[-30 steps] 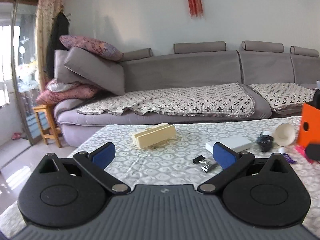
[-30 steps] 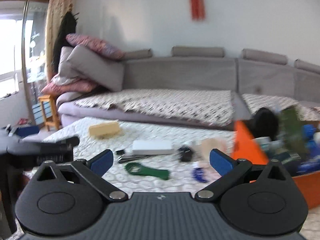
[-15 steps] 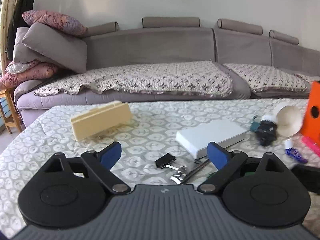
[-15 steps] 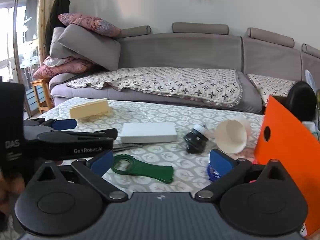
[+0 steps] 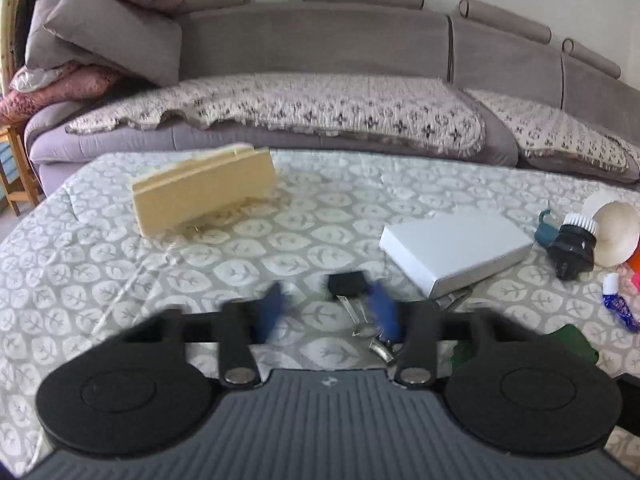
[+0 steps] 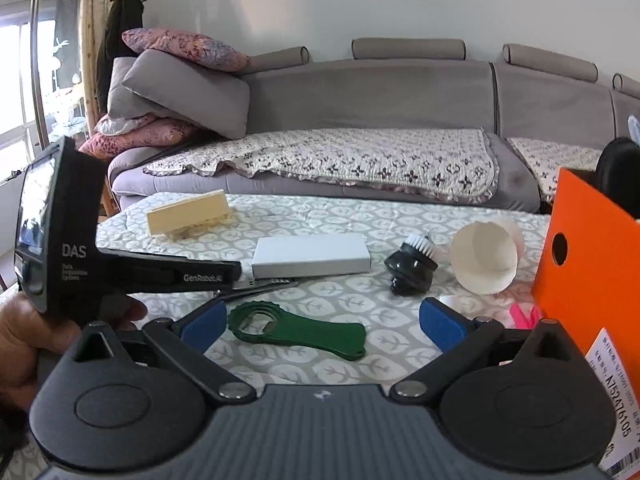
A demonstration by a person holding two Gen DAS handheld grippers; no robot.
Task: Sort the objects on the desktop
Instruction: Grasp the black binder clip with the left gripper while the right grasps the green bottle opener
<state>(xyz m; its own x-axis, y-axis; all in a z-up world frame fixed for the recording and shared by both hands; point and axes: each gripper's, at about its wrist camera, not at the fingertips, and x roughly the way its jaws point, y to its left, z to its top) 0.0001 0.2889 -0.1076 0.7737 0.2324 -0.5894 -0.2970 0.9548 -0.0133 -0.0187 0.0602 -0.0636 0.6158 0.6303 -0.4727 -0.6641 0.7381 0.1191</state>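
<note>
In the left wrist view my left gripper hangs low over the patterned tablecloth, its blue pads blurred as the jaws are closing. A black binder clip with silver handles lies between the pads, nearer the right one, and neither pad presses on it. In the right wrist view my right gripper stands open above a green bottle opener, which lies flat between its fingers without touching them. The left gripper's black body reaches in from the left, held by a hand.
A white box lies right of the clip, with a metal tool poking from under it. A cream block sits far left. A black brush, a tipped paper cup and an orange box stand right. A sofa lies beyond.
My left gripper has moved forward and down to the binder clip and its jaws have narrowed a lot. The right gripper has sunk over the green opener, still open.
</note>
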